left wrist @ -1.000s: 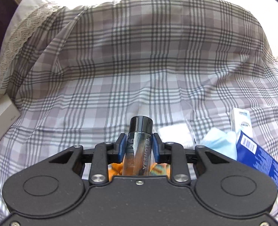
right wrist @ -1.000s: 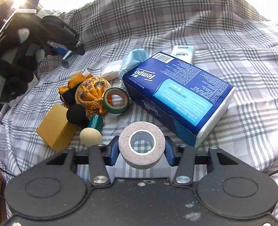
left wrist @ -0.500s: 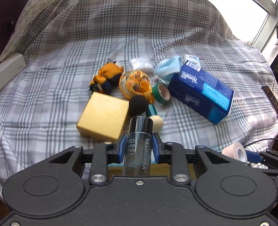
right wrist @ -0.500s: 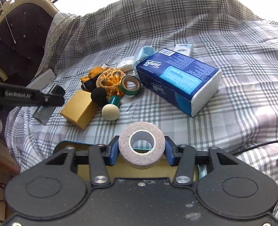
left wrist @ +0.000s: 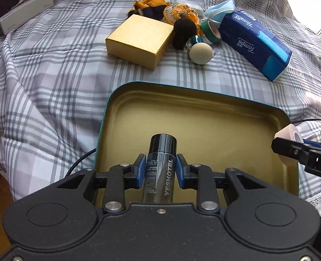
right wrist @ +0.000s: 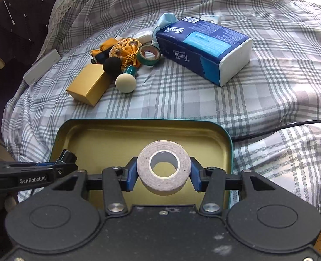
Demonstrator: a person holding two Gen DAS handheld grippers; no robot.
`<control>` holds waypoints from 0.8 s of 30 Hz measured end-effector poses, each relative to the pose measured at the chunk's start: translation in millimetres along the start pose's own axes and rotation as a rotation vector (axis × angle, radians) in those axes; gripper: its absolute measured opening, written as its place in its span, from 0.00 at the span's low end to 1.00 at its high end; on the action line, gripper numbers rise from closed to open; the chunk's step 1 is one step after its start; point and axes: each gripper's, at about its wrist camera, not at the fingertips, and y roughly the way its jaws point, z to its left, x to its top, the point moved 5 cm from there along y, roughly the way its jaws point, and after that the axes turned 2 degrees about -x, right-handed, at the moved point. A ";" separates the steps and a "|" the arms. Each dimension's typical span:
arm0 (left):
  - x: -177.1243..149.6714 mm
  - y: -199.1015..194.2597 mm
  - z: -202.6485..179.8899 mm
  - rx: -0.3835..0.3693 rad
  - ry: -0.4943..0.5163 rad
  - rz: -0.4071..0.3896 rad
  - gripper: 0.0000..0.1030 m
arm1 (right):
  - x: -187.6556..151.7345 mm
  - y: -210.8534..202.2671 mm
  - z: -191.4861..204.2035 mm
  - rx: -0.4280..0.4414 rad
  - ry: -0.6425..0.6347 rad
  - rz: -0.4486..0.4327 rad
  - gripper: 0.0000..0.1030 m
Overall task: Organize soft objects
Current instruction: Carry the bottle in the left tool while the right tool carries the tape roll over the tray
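Note:
My left gripper (left wrist: 160,170) is shut on a small clear bottle with a black cap (left wrist: 162,152) and holds it over the near part of a teal tin tray with a gold inside (left wrist: 204,117). My right gripper (right wrist: 163,174) is shut on a roll of white tape (right wrist: 163,167) above the same tray (right wrist: 117,134). The right gripper and its tape roll (left wrist: 288,150) show at the right edge of the left wrist view. The left gripper's tip with the bottle cap (right wrist: 68,156) shows at the left of the right wrist view.
On the plaid bed cover lie a gold box (left wrist: 138,40), black and cream sponge balls (left wrist: 200,53), an orange pouch (right wrist: 127,50), green tape (right wrist: 148,54), a blue tissue pack (right wrist: 204,50) and a face mask (left wrist: 220,12). A grey box (left wrist: 25,21) lies far left. A black cable (right wrist: 280,128) runs right.
Both grippers have drawn back toward the near edge of the bed and now hang over the tin tray. Each keeps hold of its object.

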 end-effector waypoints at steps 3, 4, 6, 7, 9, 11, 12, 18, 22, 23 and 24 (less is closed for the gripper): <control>-6.8 -0.5 -0.9 0.016 0.009 0.001 0.28 | -2.7 2.8 4.1 0.003 -0.006 0.014 0.46; -8.2 -0.9 -1.2 0.018 0.011 0.000 0.28 | -3.0 3.4 5.9 0.004 -0.010 0.016 0.46; -9.6 -1.5 -2.4 0.023 0.023 -0.004 0.28 | -3.1 3.2 8.4 0.006 -0.016 0.017 0.46; -9.8 -1.8 -2.9 0.026 0.027 -0.006 0.29 | -3.1 3.0 9.5 0.007 -0.020 0.016 0.46; -9.4 -1.4 -3.1 0.028 0.026 -0.006 0.31 | -2.7 1.5 11.0 0.009 -0.023 0.012 0.46; -9.2 -0.4 -2.7 0.027 0.019 -0.003 0.32 | -2.4 0.4 11.8 0.010 -0.027 0.008 0.46; -9.1 0.3 -2.6 0.028 0.016 -0.002 0.32 | -2.4 0.2 12.0 0.010 -0.027 0.007 0.46; -11.2 2.3 -2.6 0.033 0.013 0.011 0.32 | -1.5 -1.0 12.7 0.009 -0.034 -0.001 0.46; -12.8 4.6 -2.4 0.034 0.011 0.022 0.32 | -2.6 1.1 13.2 0.010 -0.036 0.013 0.48; -13.1 5.0 -2.5 0.034 0.011 0.023 0.32 | -2.9 2.3 12.7 0.011 -0.035 0.019 0.48; -13.3 5.3 -2.6 0.035 0.012 0.024 0.32 | -3.0 3.2 12.5 0.010 -0.033 0.023 0.48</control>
